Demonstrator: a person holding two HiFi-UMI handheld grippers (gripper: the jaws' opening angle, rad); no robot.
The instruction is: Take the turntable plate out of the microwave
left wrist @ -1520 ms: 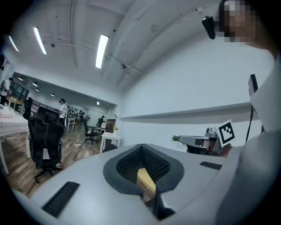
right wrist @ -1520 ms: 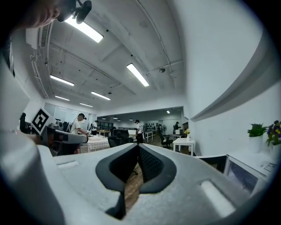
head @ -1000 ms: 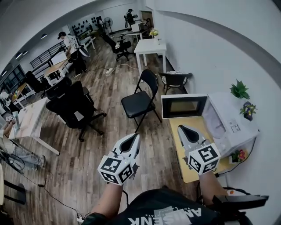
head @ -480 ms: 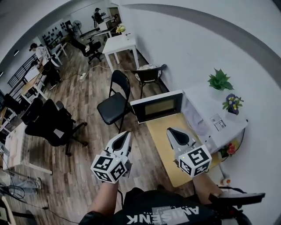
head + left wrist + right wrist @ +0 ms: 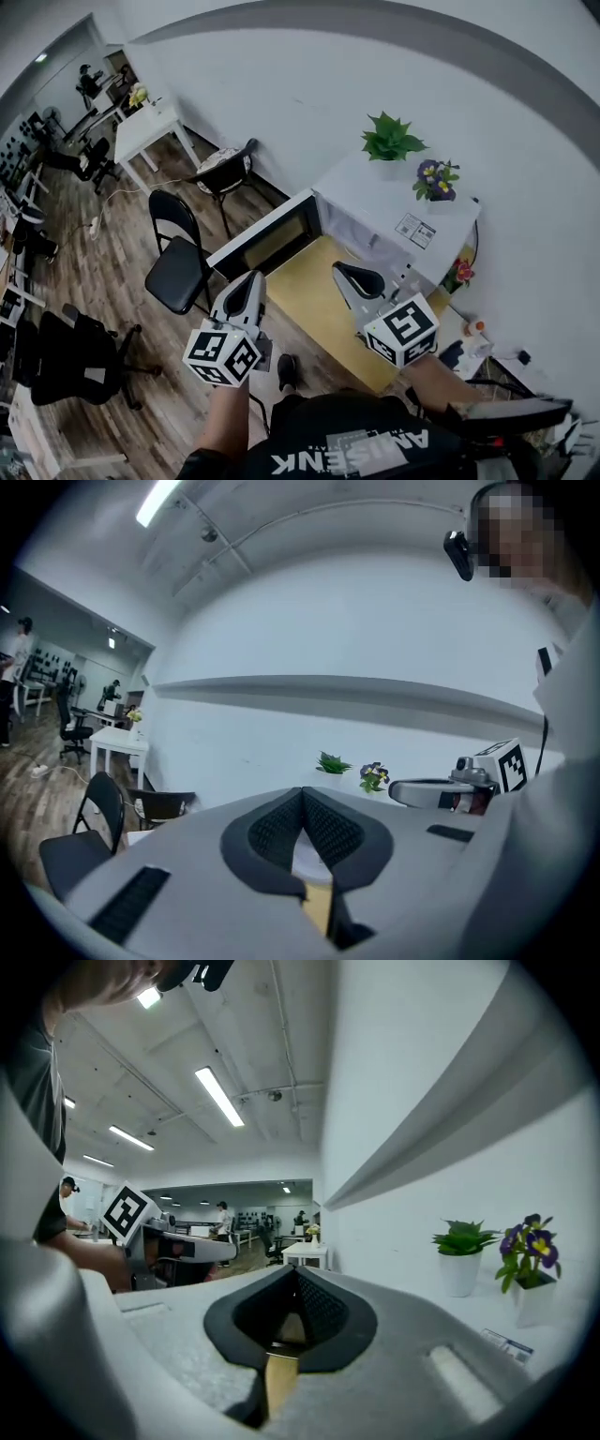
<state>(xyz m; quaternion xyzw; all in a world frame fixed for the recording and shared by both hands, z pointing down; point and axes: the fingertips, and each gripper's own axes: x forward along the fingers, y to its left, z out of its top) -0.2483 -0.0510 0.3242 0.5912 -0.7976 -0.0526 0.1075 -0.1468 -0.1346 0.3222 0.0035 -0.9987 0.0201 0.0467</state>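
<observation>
The white microwave (image 5: 398,217) stands on a yellow table (image 5: 305,302) against the wall, with its door (image 5: 267,239) swung open to the left. I cannot see the turntable plate; the cavity is hidden from here. My left gripper (image 5: 249,279) hovers in front of the open door, shut and empty. Over the table's near part, my right gripper (image 5: 343,272) points at the microwave's front, also shut and empty. In the left gripper view the jaws (image 5: 302,795) meet with nothing between them. The same holds in the right gripper view (image 5: 293,1275).
A green potted plant (image 5: 389,141) and a pot of purple flowers (image 5: 436,180) stand on top of the microwave. Two black chairs (image 5: 178,267) stand left of the table, a white table (image 5: 150,131) beyond them. More flowers (image 5: 457,274) sit right of the microwave.
The view has swung right, from the open office toward the wall and microwave. Both grippers have moved with it and now sit in front of the microwave and its open door.
</observation>
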